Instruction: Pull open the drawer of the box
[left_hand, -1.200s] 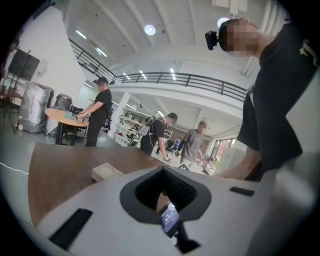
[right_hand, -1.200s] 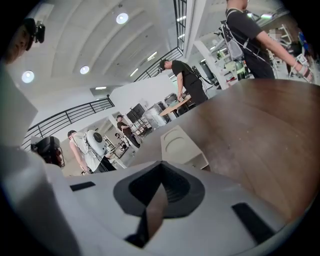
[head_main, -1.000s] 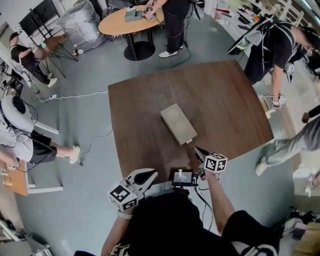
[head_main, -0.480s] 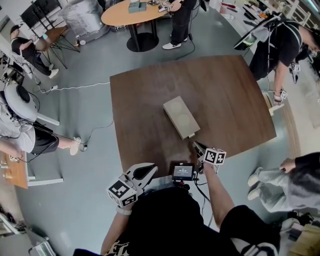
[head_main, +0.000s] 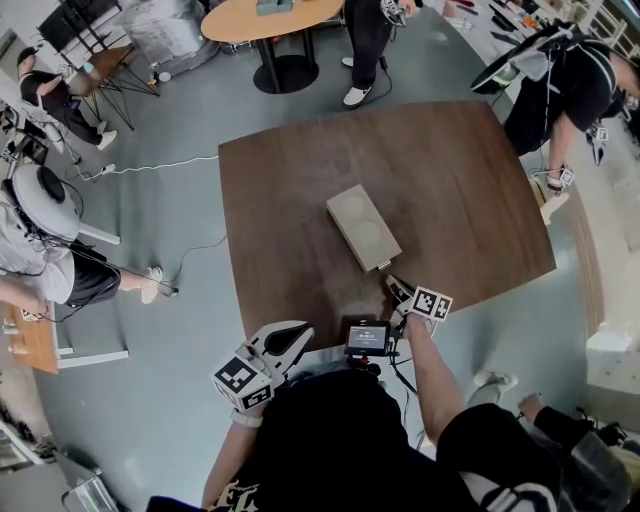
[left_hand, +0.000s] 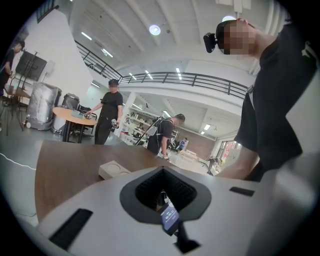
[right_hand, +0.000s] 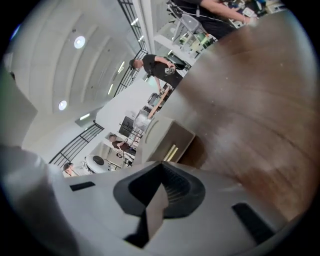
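A long beige box (head_main: 362, 228) lies at an angle in the middle of the brown table (head_main: 290, 190), its short drawer end facing me. My right gripper (head_main: 392, 284) hovers just short of that end, jaws shut and empty. In the right gripper view the box (right_hand: 159, 131) fills the middle, with a pale handle strip (right_hand: 171, 152) on its drawer front just beyond my right gripper (right_hand: 161, 165). My left gripper (head_main: 296, 334) hangs at the table's near edge, shut on nothing. The left gripper view shows the box (left_hand: 113, 170) farther off, past my left gripper (left_hand: 163, 170).
A small screen (head_main: 366, 338) sits at my chest between the grippers. A person (head_main: 560, 90) stands by the table's far right corner. Another sits at the left (head_main: 40, 235), with cables on the floor. A round wooden table (head_main: 270, 15) stands at the back.
The head view has shifted slightly. Both grippers keep nearly the same places, the right one still close to the box's near end. A person at the right has walked out of view.
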